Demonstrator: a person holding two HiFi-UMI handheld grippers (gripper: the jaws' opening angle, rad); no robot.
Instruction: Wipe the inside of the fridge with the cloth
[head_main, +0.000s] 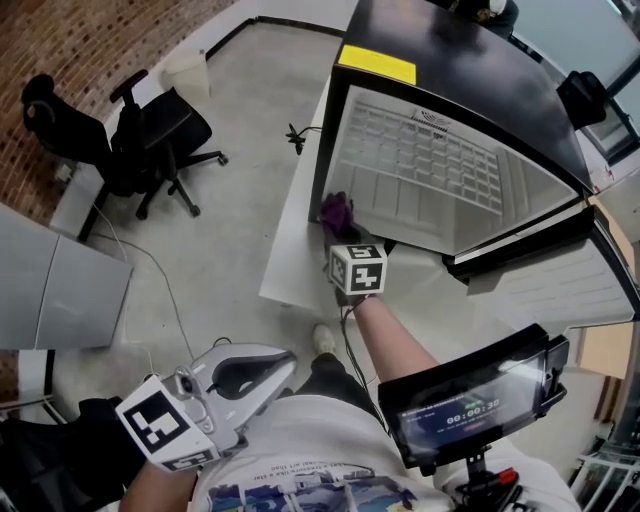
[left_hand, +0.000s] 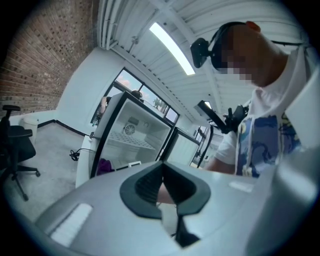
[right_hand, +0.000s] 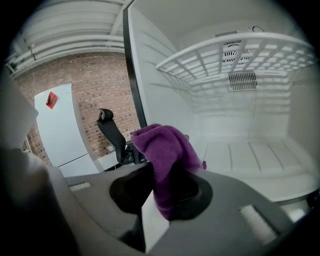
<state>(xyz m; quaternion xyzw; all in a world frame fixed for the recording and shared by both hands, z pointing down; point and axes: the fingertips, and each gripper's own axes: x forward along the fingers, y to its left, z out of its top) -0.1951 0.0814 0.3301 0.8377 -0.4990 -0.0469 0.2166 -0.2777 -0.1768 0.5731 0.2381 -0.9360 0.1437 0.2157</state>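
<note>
Brick wall (head_main: 90, 50) and bare floor surround the open fridge (head_main: 470, 70), whose white interior lies just ahead of the right gripper (right_hand: 160, 197), with the wire shelf (right_hand: 235, 55) above its jaws. Those jaws pinch the purple cloth (right_hand: 162, 150), which is bunched loosely above them. Hard rubbing could tug it free, or it may snag the shelf. The left gripper (left_hand: 161, 187), jaws together and empty, hangs far from the fridge
</note>
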